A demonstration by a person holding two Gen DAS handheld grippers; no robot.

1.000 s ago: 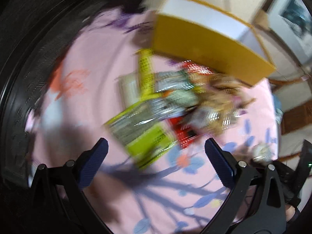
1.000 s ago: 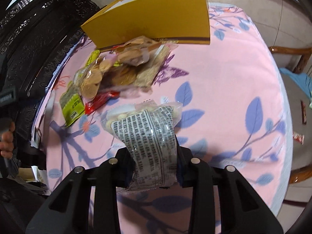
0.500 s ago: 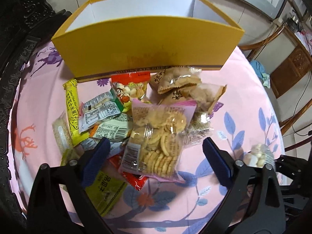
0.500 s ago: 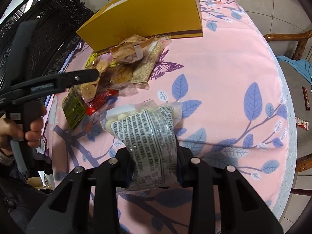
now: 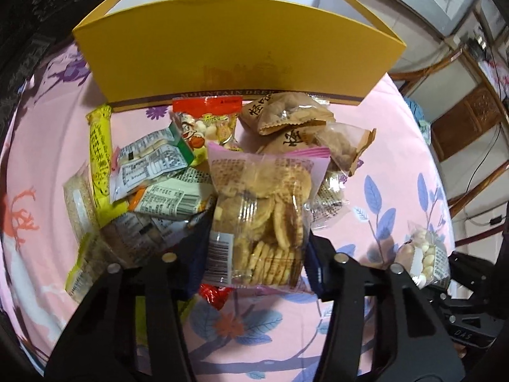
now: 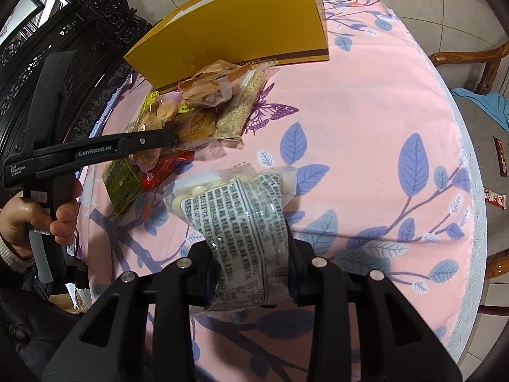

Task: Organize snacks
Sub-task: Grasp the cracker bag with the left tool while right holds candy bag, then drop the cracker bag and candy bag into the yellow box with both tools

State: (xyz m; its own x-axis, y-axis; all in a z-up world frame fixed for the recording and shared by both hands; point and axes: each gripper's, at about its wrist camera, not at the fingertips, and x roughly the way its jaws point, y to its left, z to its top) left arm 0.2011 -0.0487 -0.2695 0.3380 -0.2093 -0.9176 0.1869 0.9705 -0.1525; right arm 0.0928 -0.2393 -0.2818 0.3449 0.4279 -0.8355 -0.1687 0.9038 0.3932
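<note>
Left gripper point(image 5: 256, 254) jaws closing, clear bag of round crackers point(image 5: 264, 219) between them, both pads at the bag's sides. Bag lies on top of the snack pile point(image 5: 152, 172), which sits just in front of the open yellow box point(image 5: 235, 54) on the pink floral cloth point(image 5: 397, 165). Right of the pile, well apart: small packet of white candies point(image 5: 424, 254).
</note>
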